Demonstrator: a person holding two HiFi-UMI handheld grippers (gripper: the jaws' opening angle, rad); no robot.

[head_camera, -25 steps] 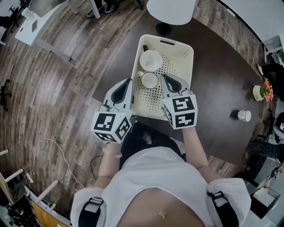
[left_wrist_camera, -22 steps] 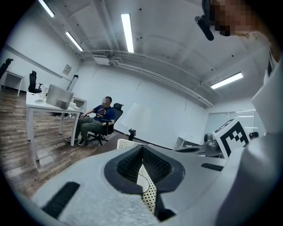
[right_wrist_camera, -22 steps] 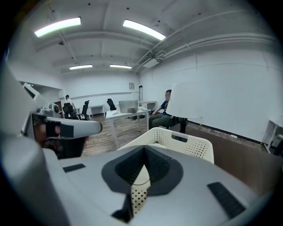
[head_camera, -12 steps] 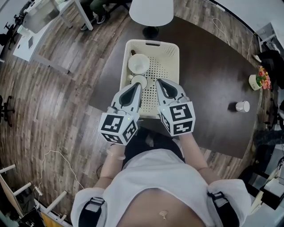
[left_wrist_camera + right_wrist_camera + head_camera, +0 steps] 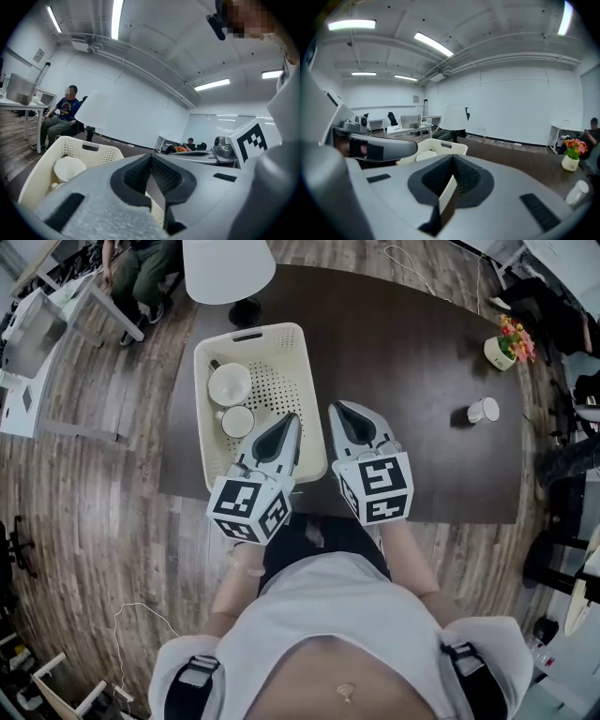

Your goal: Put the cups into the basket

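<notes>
Cup (image 5: 576,192) on table (image 5: 520,159) shows in right gripper view, not left.

The basket (image 5: 277,390) sits at the left end of the worktop (image 5: 403,352); inside it, in its left half, the larger cup (image 5: 230,383) lies behind the smaller cup (image 5: 237,421); a third cup (image 5: 483,410) sits well right of the basket; a flower pot (image 5: 506,345) stands farther right and behind; the left gripper (image 5: 289,420) is over the basket's near right corner, the right gripper (image 5: 336,410) just right of it.
</notes>
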